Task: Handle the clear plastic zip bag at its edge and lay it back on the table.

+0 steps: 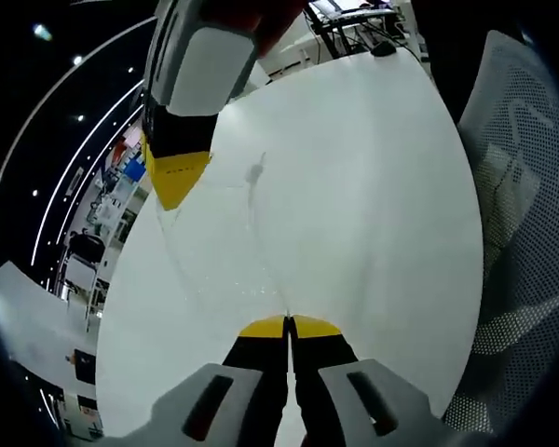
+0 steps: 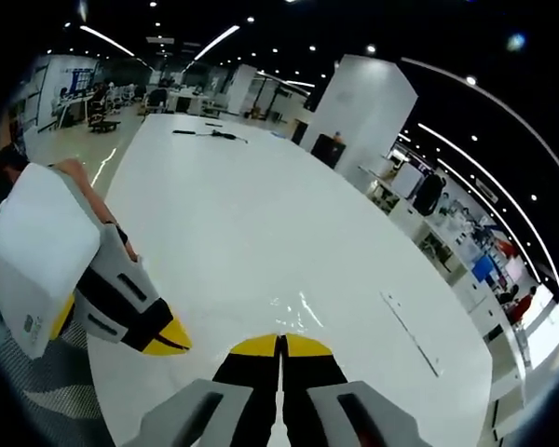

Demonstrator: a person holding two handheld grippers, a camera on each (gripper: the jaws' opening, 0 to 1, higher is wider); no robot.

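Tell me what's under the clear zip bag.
The clear plastic zip bag hangs pinched between the left gripper and the right gripper. Through it only the white table shows, plus a small dark mark. Whether its lower edge touches the table cannot be told.

Clear zip bag stretched over the white desk.
The zip bag is nearly invisible, faint creases and glints showing; both claws pinch its edges, the sheet spanning between them.
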